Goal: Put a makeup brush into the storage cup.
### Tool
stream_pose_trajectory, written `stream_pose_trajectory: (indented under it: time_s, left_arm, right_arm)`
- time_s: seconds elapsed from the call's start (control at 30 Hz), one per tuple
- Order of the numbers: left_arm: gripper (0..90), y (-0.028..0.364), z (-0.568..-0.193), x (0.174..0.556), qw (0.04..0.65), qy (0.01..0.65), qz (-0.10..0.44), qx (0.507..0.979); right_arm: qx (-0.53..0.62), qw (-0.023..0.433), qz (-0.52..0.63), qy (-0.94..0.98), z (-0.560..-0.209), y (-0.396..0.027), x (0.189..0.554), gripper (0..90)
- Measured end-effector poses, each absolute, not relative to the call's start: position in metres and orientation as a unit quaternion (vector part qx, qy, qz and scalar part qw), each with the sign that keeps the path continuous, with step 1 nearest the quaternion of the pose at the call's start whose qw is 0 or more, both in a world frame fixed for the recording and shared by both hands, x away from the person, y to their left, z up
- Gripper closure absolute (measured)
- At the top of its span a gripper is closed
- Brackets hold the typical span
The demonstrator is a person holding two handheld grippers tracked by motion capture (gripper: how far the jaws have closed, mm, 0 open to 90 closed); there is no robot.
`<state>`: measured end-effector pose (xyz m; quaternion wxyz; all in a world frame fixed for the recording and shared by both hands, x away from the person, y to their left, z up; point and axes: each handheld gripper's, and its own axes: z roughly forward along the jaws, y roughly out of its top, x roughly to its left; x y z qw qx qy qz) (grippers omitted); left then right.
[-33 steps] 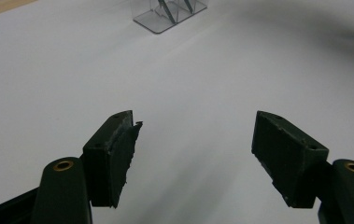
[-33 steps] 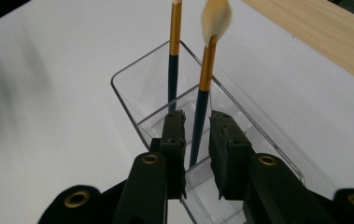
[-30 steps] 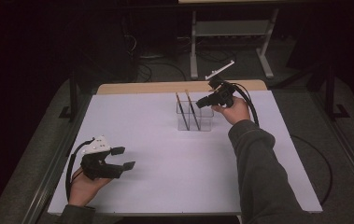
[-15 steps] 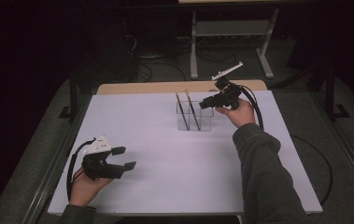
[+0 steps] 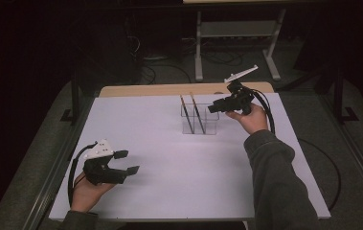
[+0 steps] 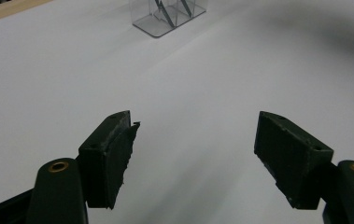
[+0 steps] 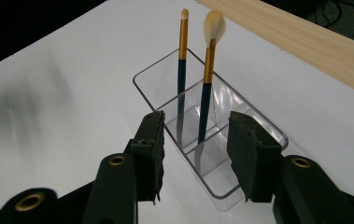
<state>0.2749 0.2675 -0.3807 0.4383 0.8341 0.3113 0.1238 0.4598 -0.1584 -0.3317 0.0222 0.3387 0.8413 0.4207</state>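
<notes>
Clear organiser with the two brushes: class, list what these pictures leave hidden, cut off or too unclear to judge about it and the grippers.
- Clear organiser: its top and the brush heads are cut off by the upper edge of the left gripper view.
- Organiser's near end: hidden behind the right gripper in its own view.
- Brushes: too small in the high view to tell which compartment each stands in.
- Left gripper: whether it rests on the table cannot be told.

The organizer (image 7: pixel 254 122) was clear glossy plastic; the 2 brushes (image 7: pixel 206 84) had glossy handles, soft bristles; the desk (image 5: pixel 169 143) matt white, wood-edged.
</notes>
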Motion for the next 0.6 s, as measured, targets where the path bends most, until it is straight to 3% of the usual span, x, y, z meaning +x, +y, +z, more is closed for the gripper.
stream_pose_trajectory:
  time_s: [0.6]
  left_arm:
    - [25.9, 0.268, -0.381, 0.276, 0.439, 0.315, 0.131, 0.831]
  right_arm:
    - [0.34, 0.035, 0.428, 0.837, -0.335, -0.169, 0.446, 48.9]
